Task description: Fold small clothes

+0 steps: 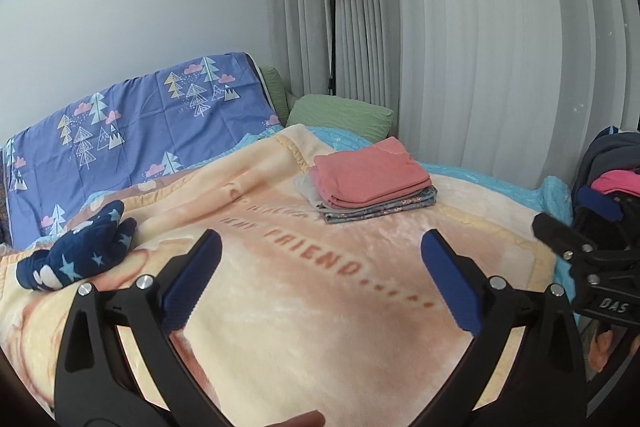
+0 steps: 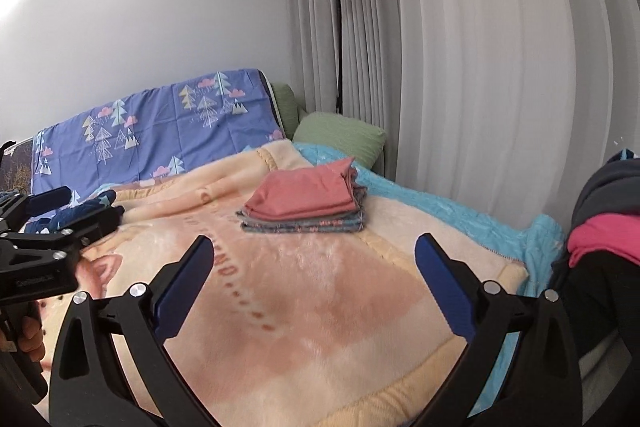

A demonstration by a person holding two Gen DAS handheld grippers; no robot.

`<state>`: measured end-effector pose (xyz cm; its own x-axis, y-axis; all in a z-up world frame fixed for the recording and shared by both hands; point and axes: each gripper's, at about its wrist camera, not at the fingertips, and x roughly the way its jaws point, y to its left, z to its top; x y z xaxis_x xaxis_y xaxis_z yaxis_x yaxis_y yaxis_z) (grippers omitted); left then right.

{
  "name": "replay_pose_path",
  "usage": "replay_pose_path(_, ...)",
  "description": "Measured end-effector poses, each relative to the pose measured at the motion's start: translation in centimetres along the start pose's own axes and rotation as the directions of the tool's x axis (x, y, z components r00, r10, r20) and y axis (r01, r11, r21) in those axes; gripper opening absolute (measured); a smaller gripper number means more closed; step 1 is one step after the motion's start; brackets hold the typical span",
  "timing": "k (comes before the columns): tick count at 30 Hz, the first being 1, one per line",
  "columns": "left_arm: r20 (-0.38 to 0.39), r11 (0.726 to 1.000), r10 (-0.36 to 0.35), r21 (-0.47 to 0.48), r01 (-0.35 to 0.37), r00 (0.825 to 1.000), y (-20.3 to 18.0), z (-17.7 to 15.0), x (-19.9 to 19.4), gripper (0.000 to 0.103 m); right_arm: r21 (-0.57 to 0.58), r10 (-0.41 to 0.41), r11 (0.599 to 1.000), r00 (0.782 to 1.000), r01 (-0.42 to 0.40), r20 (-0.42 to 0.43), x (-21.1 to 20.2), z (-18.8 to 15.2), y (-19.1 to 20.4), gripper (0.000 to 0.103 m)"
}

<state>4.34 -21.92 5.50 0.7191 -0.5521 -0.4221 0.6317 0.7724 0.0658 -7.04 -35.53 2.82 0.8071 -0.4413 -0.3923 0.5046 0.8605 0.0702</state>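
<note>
Between garments. Left hand-held gripper (image 1: 322, 253) spread wide, nothing between the jaws; right hand-held gripper (image 2: 314, 263) likewise agape and empty. Both hovering over the bare blanket (image 1: 320, 307) on the bed. Folded stack (image 1: 370, 181), pink piece on top, resting further up the blanket near the green pillow (image 1: 344, 115). Unfolded heap (image 2: 600, 227) of pink and grey at the right edge; dark star-print piece (image 1: 80, 253) lying at the left. Next, probably: reach to one of these, pinch an edge, drag onto the open blanket and spread flat.
</note>
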Motion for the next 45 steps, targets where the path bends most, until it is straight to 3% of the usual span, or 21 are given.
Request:
replay_pose_path(6,-0.004,1.000,-0.005,0.000,0.005,1.000,0.0,-0.9,-1.5,0.101,0.048,-0.040,0.998,0.997,0.042,-0.060,-0.6,-0.8,0.0,0.100)
replay_pose_path(19,0.000,0.999,-0.030,-0.032,0.030,1.000,0.9,-2.6,-3.2,0.101,0.026,-0.046,0.999,0.997,0.048,-0.064,-1.5,-0.9,2.1,0.100)
replay_pose_path(45,-0.049,1.000,-0.028,-0.008,0.027,0.998,0.0,-3.7,-2.3,0.101,0.033,-0.065,0.997,0.992,0.069,-0.107,-0.5,-1.5,2.3,0.100)
